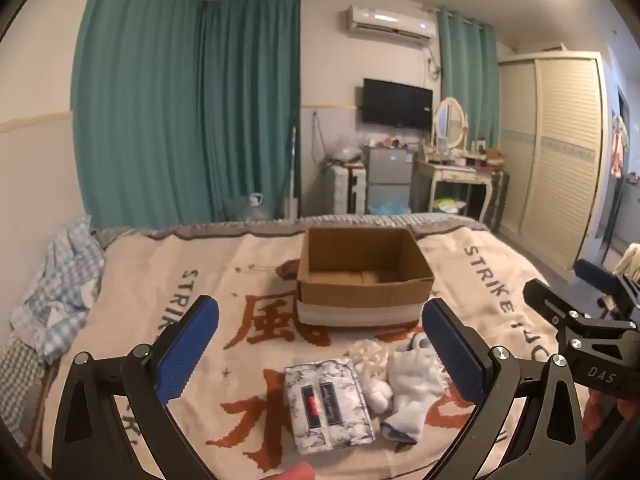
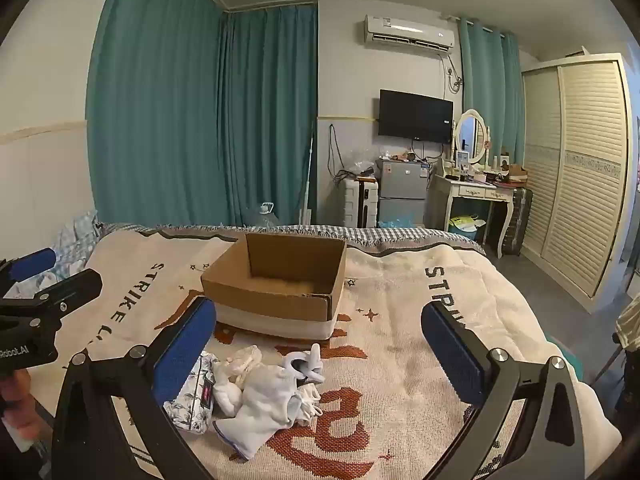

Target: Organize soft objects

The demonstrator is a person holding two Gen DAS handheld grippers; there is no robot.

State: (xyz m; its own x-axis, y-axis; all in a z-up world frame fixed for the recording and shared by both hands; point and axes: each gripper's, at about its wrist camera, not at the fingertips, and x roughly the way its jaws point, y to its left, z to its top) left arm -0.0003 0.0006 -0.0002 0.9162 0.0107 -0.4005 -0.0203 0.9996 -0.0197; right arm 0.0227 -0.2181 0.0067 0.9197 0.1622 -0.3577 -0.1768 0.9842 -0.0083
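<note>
Side by side, the left gripper [image 1: 320,344] and right gripper [image 2: 320,348] hover with jaws wide apart, holding nothing, above socks [image 2: 260,396] and a floral pouch [image 1: 328,408] lying near the cardboard box [image 1: 364,280] mid-blanket [image 2: 400,360], bare cloth to the right

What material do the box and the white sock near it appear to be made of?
Box: brown corrugated cardboard, matte, with raw cut edges; a pale band wraps its base.
White sock: soft knit fabric, probably cotton, limp and wrinkled, with blue edging.

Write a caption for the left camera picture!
Open left tool above socks and floral pouch, empty cardboard box behind.
</note>
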